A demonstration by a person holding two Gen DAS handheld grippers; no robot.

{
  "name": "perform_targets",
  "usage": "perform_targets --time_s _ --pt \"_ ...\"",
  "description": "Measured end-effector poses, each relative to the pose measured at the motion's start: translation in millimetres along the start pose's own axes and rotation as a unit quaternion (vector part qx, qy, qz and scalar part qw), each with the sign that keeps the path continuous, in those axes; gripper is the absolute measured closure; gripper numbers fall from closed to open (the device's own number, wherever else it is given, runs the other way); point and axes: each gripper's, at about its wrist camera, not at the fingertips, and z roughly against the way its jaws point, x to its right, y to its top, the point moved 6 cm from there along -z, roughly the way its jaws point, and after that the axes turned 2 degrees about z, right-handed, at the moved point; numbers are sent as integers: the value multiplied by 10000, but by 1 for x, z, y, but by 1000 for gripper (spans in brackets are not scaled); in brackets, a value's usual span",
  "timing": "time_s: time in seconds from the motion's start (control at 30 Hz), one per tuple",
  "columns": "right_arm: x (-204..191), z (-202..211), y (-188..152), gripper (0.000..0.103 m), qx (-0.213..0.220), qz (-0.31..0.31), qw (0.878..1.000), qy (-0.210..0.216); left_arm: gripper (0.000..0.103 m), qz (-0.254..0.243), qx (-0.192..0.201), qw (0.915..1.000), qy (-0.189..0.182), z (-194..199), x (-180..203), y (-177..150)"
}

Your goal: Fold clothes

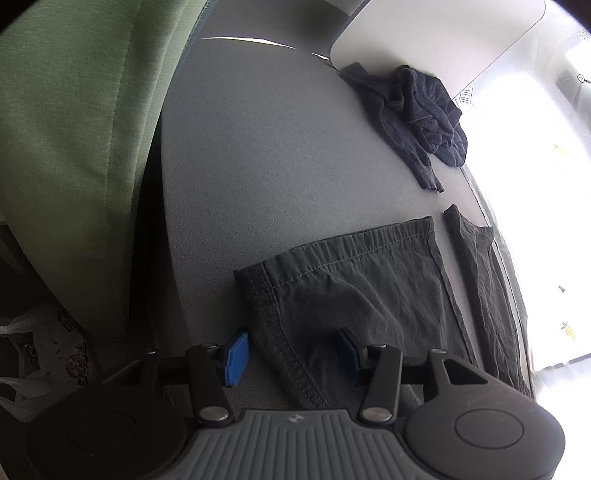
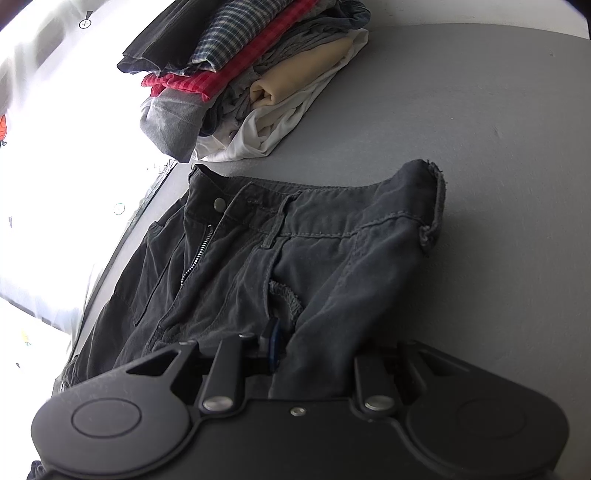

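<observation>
Dark grey trousers (image 2: 258, 254) lie on the grey table (image 2: 461, 110), waistband with button and zip toward the far side. In the left wrist view their hemmed leg end (image 1: 351, 295) lies flat. My left gripper (image 1: 291, 350) is open, its blue pads either side of the leg's seam edge, not closed on it. My right gripper (image 2: 295, 347) is shut on a fold of the trousers; cloth drapes over its fingers, and only one blue pad (image 2: 275, 341) shows.
A stack of folded clothes (image 2: 240, 81) sits at the far left in the right wrist view. A crumpled dark blue garment (image 1: 424, 114) lies far on the table beside a white board (image 1: 443, 33). A green-clad person (image 1: 66, 129) stands left. Plastic bags (image 1: 44, 354) lie below.
</observation>
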Motion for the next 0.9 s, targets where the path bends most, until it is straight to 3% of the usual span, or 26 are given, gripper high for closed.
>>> perform_targets --time_s 0.07,0.13,0.17,0.2,0.23,0.37,0.5,0.67,0.8,0.9 --pt "-1 0 -1 83 6 -16 10000 -18 53 -113 62 9998 117 1 3 -2" --pt "-1 0 0 83 -13 -32 10000 -36 84 -290 133 9991 268 4 3 -1" --pt "-1 0 0 83 -27 -59 10000 -44 86 -282 147 9993 216 6 1 0" --pt "-1 -1 1 83 -45 -82 9999 -39 96 -135 154 9998 76 9 0 2" --pt "-1 -1 1 83 -64 -104 9999 -32 99 56 167 9998 -61 12 -1 4" --pt "3 -1 3 83 -155 -347 9993 47 100 594 267 9965 -529 24 6 11" --pt "8 6 8 91 -140 -953 9948 320 101 944 526 9876 -1140 45 33 24" --pt "-7 34 26 96 140 -1430 9830 1140 101 582 886 9801 -1678 78 89 41" --pt "-34 59 47 98 293 -1536 9731 1689 101 299 1122 9691 -2176 106 138 52" --pt "-43 71 57 99 463 -1815 9601 2075 101 184 1246 9654 -2284 116 157 57"
